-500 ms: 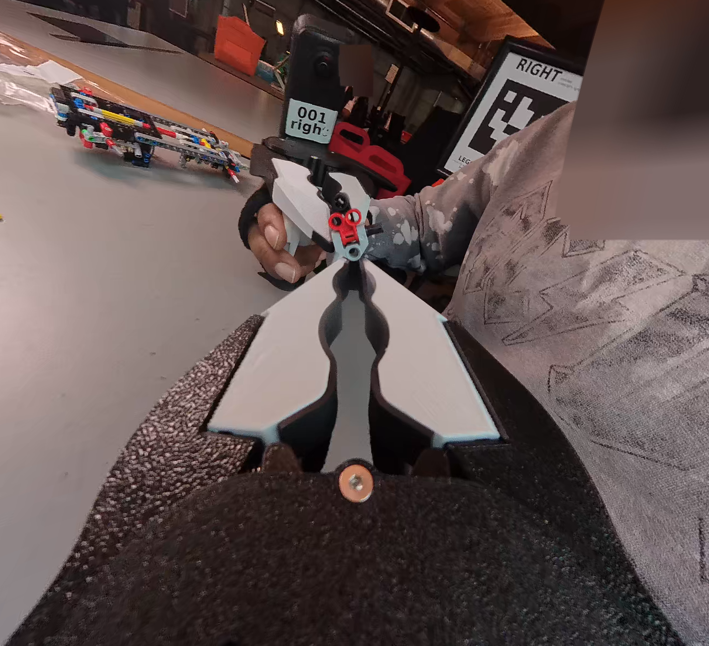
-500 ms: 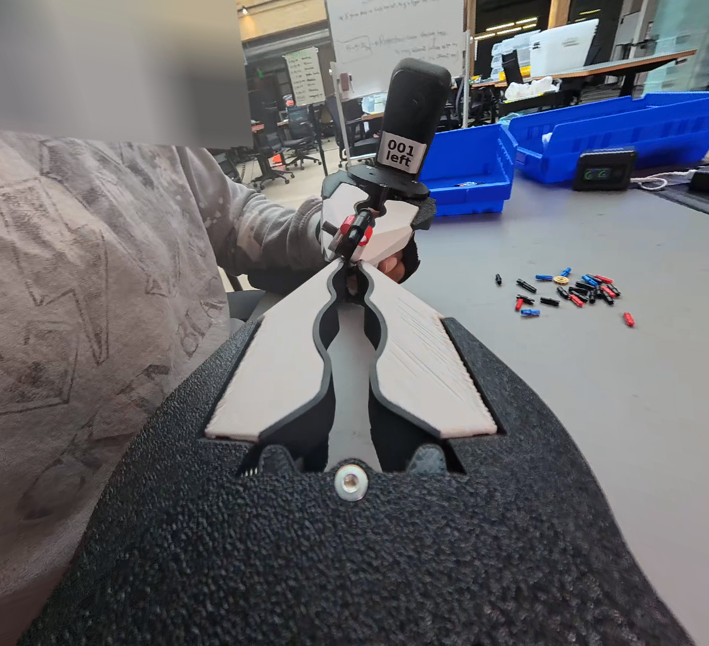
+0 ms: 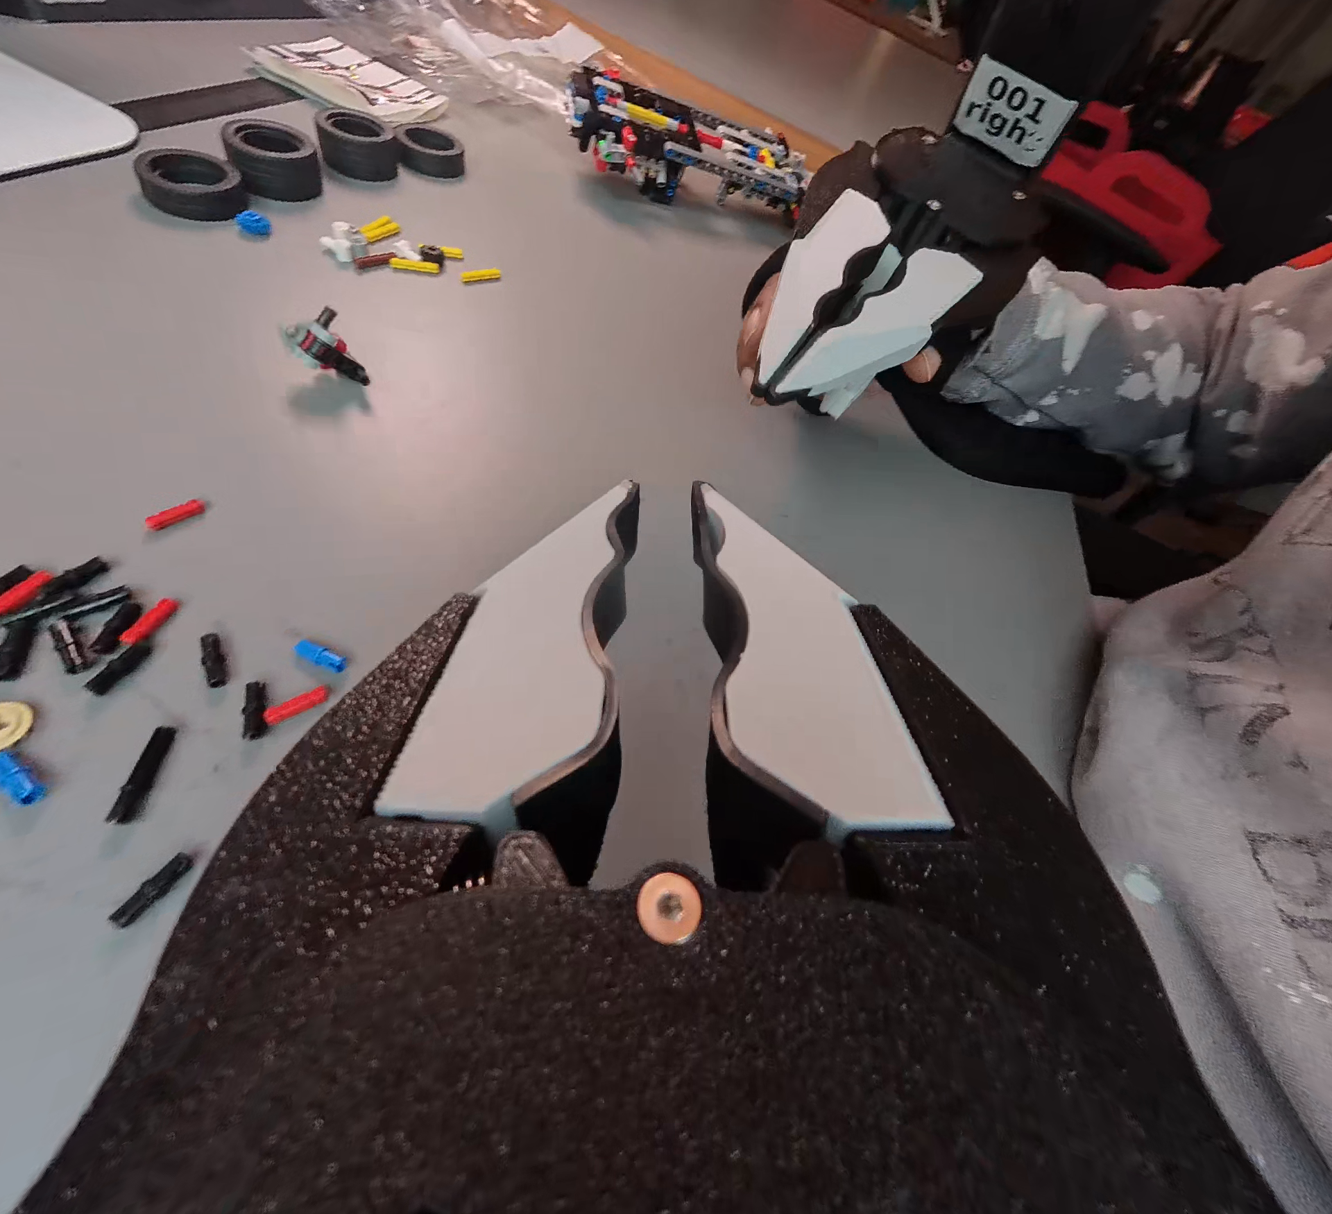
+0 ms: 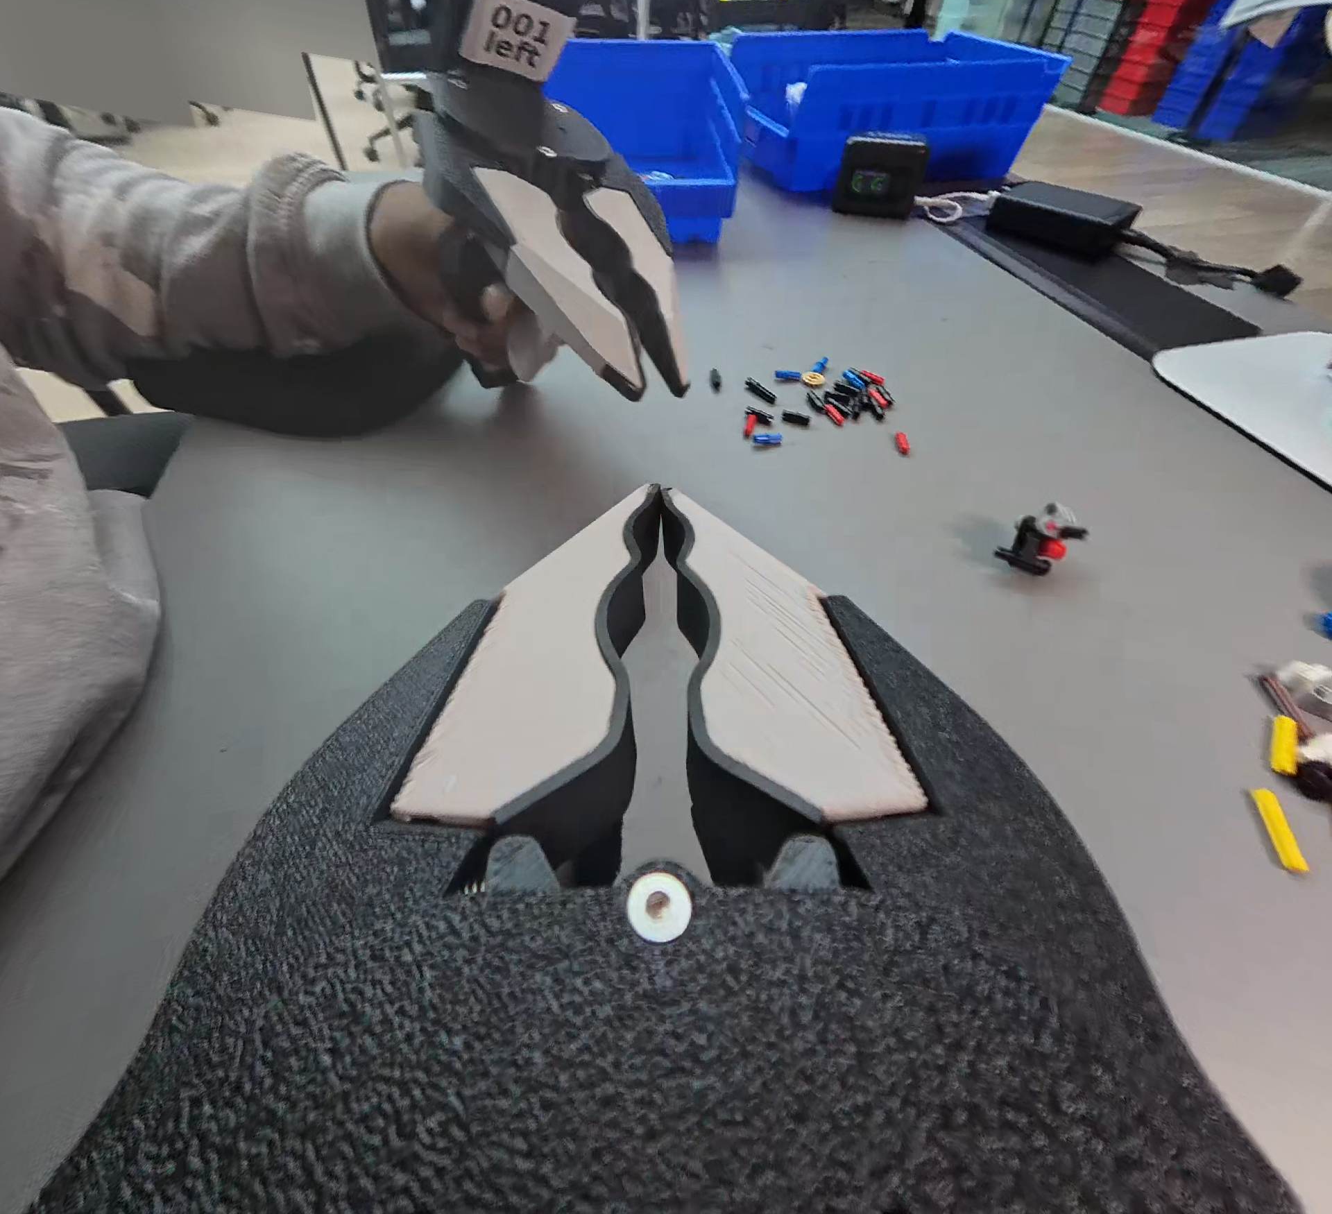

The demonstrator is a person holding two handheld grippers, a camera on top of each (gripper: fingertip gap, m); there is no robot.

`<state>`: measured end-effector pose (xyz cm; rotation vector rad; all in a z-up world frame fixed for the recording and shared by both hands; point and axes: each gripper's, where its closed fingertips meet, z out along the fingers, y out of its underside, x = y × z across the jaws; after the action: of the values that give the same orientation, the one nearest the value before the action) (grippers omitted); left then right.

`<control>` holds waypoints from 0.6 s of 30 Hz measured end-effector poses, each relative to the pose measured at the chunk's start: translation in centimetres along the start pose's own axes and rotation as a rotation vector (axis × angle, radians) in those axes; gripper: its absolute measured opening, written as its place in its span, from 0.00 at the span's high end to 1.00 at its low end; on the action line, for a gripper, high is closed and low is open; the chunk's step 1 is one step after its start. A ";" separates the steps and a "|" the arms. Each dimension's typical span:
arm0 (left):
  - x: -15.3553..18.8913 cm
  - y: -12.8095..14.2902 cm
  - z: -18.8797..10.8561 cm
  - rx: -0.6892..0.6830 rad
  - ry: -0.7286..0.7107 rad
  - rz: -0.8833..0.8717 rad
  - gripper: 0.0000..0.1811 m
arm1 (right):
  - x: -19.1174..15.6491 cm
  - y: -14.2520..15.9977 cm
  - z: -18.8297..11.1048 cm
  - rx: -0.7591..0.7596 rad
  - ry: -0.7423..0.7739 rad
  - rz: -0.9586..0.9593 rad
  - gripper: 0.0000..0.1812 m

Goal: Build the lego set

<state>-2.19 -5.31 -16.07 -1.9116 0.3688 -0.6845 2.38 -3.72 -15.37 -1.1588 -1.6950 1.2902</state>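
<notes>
Both grippers empty above the grey table point(image 3: 504, 430).

The left gripper point(image 3: 664, 495) had its fingers parted with nothing between them; the right gripper point(image 4: 661, 493) had its tips pressed together, gripping nothing. The small red-and-grey subassembly point(image 3: 326, 347) lay on the table, far left of the left gripper. The long partly built chassis point(image 3: 685, 145) sat farther back, near four black tyres point(image 3: 303, 159).

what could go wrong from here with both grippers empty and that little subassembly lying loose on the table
1. The small grey, red and black subassembly lies tilted on the grey table, apart from both grippers; a careless regrasp might skid it or pop a pin loose.
2. The open left gripper hovers beside the scattered pins; a sweep could knock them away.
3. The right gripper is shut and must open before picking.
</notes>
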 end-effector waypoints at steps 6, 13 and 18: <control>-2.0 0.0 0.0 0.002 -0.092 -0.035 0.84 | 6.9 2.5 -0.3 -0.132 0.267 0.078 0.90; -2.6 -0.9 -0.1 0.067 -0.176 0.026 0.70 | 16.9 3.6 4.3 -0.371 0.382 0.079 0.74; -2.3 -1.2 -0.7 0.101 -0.195 0.056 0.72 | 22.2 5.5 9.0 -0.575 0.365 0.162 0.74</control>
<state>-4.52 -4.05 -15.50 -1.8461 0.2585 -0.4667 -12.27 14.57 -22.68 -1.7687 -1.7610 0.6205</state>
